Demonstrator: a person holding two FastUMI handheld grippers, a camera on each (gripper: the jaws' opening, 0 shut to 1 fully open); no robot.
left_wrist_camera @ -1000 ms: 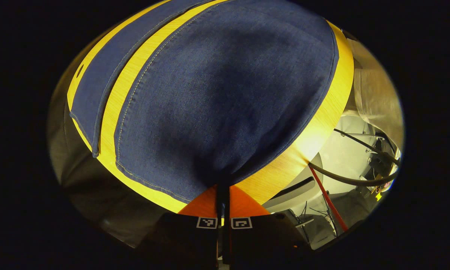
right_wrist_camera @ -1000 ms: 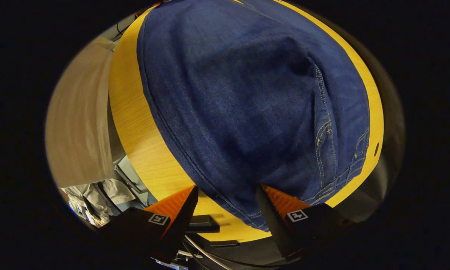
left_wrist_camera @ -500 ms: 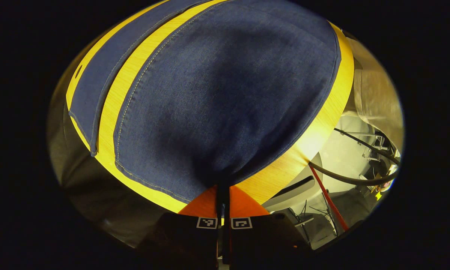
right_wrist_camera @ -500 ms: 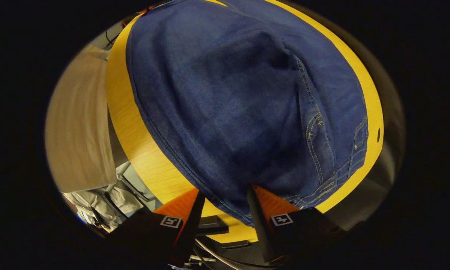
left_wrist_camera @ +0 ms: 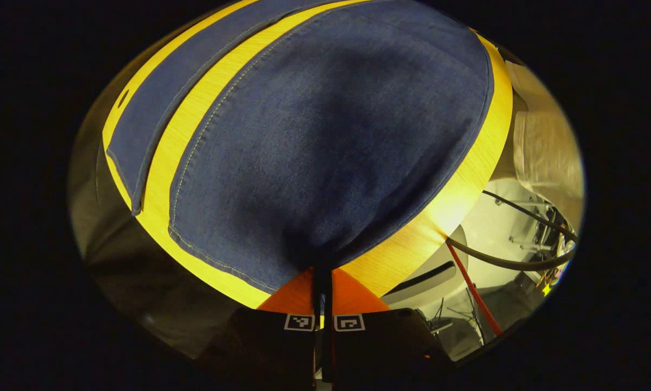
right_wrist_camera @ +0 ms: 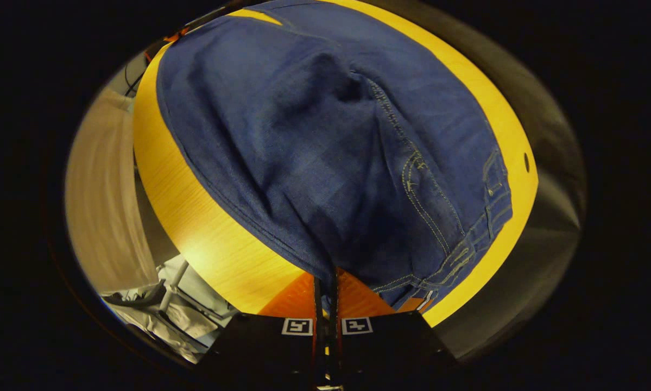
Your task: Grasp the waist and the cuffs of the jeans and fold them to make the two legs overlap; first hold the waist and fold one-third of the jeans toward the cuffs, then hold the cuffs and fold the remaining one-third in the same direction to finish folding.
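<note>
Dark blue jeans lie flat on a yellow wooden table. The near leg spreads wide in the left gripper view, and the far leg lies apart from it with a strip of table between. My left gripper is shut on the near leg's cuff corner by the table's edge. The right gripper view shows the jeans' upper part, with pocket stitching and the belt-looped waistband. At the near table edge, my right gripper is shut on the waist-end side edge.
Beyond the table's edge hang a red cord and a dark cable, and a pale cloth hangs behind them. A small hole is in the tabletop near the waistband. Pale cloth and floor clutter lie off the table.
My right gripper's fingers have come together from wide open and now pinch the jeans' waist-end edge. The left gripper stays shut on the cuff and has barely moved.
</note>
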